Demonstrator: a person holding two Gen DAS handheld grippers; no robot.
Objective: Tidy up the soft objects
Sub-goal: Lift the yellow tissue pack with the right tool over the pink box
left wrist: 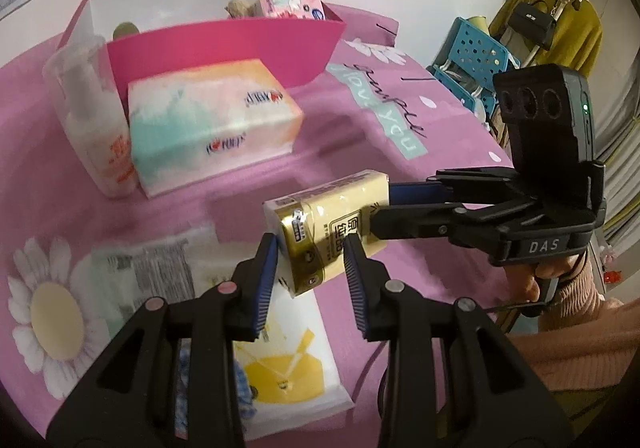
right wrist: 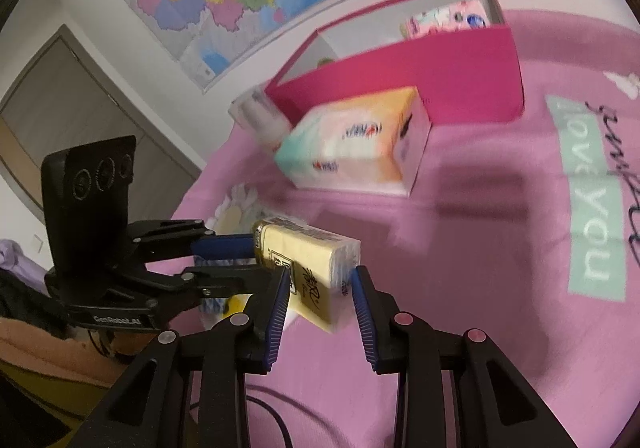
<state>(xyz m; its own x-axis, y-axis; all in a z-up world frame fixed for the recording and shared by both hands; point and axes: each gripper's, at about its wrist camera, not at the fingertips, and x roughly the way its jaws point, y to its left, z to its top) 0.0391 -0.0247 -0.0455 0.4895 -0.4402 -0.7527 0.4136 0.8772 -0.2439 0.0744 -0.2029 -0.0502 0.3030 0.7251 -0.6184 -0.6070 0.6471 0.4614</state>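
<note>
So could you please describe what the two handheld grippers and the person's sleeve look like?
Both the left gripper and the right gripper are black linkages with ribbed blue pads and silver and pink pivot pins. The right one reads DAS. The sleeve is pink knit.

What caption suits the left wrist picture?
Both claws, left and right, grip a yellow tissue pack above a pink cloth, before a pink box.

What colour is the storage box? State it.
Bright pink outside, white inside; the storage box shows best in the left wrist view.
</note>
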